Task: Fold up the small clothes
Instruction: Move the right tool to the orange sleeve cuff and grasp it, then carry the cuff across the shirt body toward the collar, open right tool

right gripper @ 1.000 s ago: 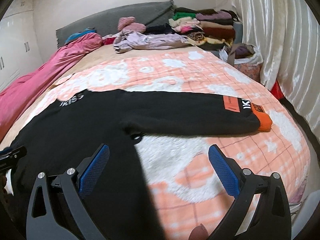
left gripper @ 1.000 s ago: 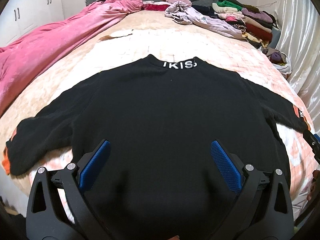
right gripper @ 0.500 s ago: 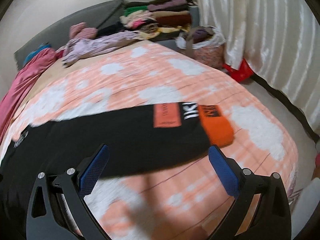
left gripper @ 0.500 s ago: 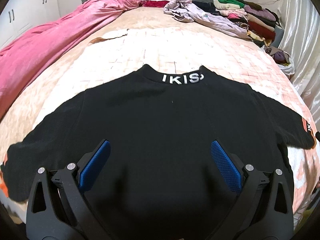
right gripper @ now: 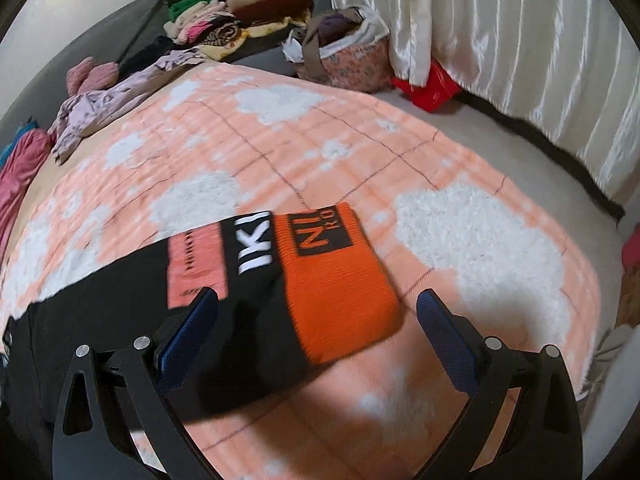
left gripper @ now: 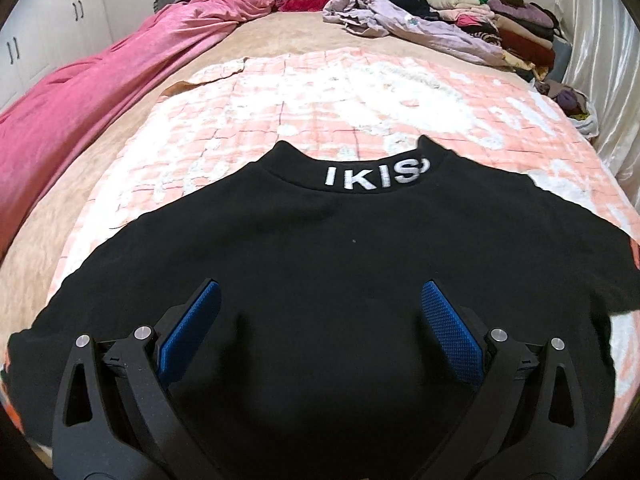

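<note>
— What is moving since a second ago?

— On my left, very little: I am keeping the left gripper hanging over the body of the black sweater, fingers spread wide and gripping nothing, though I am drifting closer toward the lettered collar. On my right, a lot: I am swinging the right gripper outward along the sleeve, and now the orange cuff is sitting right between its spread fingers, where before it lay far off.

— So what does that mean for the fold?

— The sweater is lying flat and face down on the peach blanket, sleeves out, nothing folded yet. I judge I am lining up to take the cuff and bring that sleeve across the back.

— Is the right one gripping it?

— No, it is wide apart, hovering over the cuff.
</note>
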`<state>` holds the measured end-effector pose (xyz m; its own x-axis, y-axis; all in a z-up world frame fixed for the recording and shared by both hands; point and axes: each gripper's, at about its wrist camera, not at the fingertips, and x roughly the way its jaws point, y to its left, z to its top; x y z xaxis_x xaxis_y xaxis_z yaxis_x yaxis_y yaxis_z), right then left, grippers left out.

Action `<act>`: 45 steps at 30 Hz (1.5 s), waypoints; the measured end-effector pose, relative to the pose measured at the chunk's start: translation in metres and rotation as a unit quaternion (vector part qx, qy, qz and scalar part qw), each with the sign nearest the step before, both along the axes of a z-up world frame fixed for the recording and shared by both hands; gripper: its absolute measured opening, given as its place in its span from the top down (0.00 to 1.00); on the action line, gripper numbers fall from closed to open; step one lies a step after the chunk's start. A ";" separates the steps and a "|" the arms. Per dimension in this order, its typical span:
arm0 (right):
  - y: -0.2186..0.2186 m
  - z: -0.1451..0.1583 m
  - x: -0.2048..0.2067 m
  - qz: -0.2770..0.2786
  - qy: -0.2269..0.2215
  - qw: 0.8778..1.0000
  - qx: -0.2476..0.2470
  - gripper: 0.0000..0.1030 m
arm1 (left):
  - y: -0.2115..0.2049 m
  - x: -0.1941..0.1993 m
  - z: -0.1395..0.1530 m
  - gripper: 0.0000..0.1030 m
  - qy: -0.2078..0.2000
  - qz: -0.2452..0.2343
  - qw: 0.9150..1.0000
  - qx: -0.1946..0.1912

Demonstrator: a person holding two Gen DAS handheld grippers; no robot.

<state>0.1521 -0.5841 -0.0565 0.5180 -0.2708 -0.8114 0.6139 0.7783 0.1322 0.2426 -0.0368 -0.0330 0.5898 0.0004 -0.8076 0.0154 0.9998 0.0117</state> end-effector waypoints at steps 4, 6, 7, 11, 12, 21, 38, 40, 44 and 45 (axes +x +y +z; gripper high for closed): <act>-0.008 -0.007 0.008 0.007 -0.002 1.000 0.025 0.29 | 0.003 0.008 -0.008 0.09 -0.004 0.007 1.000 -0.007; -0.007 -0.007 0.009 0.011 -0.006 1.000 0.025 0.38 | 0.004 0.011 -0.013 0.09 -0.002 0.009 1.000 -0.004; -0.008 -0.006 0.009 0.016 -0.014 0.999 0.029 0.50 | 0.005 0.013 -0.016 0.09 0.000 0.011 1.000 -0.005; -0.007 0.000 0.004 0.041 -0.060 0.996 0.057 0.76 | 0.007 0.015 -0.026 0.09 0.007 0.012 1.000 -0.010; -0.005 0.003 0.002 0.046 -0.067 0.995 0.055 0.79 | 0.007 0.015 -0.027 0.09 0.006 0.011 1.000 -0.009; 0.058 0.061 -0.002 0.134 -0.143 0.980 0.040 0.83 | 0.013 0.008 -0.020 0.09 -0.011 0.011 1.000 -0.023; 0.288 0.110 0.053 0.381 -0.176 0.902 0.106 0.83 | 0.062 -0.009 0.002 0.09 -0.037 0.030 0.996 -0.077; 0.314 0.108 0.060 0.400 -0.171 0.893 0.113 0.83 | 0.070 -0.010 0.005 0.09 -0.040 0.036 0.995 -0.082; 0.355 0.099 0.072 0.432 -0.148 0.882 0.117 0.83 | 0.087 -0.012 0.010 0.09 -0.050 0.047 0.992 -0.102; 0.365 0.097 0.074 0.437 -0.143 0.880 0.117 0.83 | 0.092 -0.012 0.011 0.09 -0.053 0.051 0.992 -0.106</act>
<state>0.2261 -0.2192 0.0401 0.6368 0.4906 -0.5948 -0.2910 0.8673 0.4038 0.2305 0.0548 -0.0220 0.6775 -0.0979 -0.7290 -0.0763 0.9764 -0.2020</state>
